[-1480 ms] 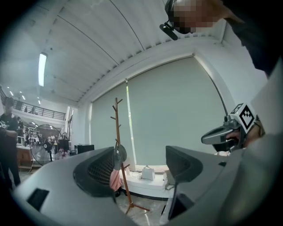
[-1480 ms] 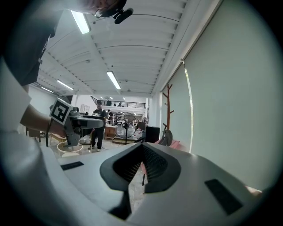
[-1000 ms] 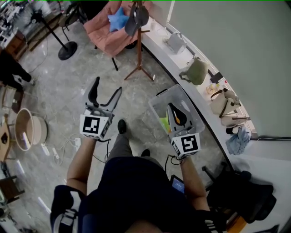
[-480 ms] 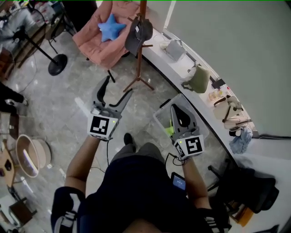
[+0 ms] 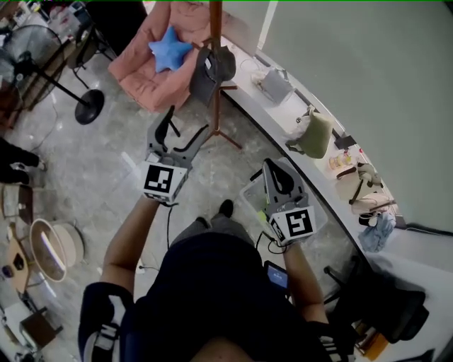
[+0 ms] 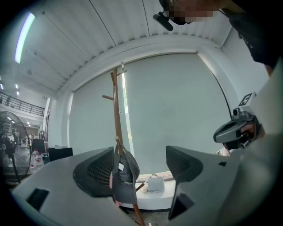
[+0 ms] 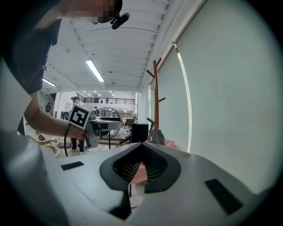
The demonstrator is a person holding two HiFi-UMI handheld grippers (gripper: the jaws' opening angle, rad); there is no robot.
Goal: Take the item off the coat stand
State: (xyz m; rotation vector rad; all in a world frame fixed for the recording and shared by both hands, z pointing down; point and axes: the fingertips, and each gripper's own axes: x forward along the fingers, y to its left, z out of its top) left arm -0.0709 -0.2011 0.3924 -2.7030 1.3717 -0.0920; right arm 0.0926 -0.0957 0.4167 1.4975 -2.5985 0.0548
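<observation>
The coat stand [image 5: 214, 21] has come closer; the left gripper [image 5: 185, 124], jaws apart, now aims at the grey cap [image 5: 205, 71] on its lower peg, so grasping seems next; the right gripper [image 5: 274, 168] is closed, empty.

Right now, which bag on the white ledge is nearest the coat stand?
The small pale grey handbag beside the coat stand; the olive bag and beige bag sit farther along the ledge.

A dark grey fabric baseball cap [image 5: 205, 71] hangs from a low side peg of the tall brown wooden coat stand [image 5: 215, 106], its white inner label showing.
</observation>
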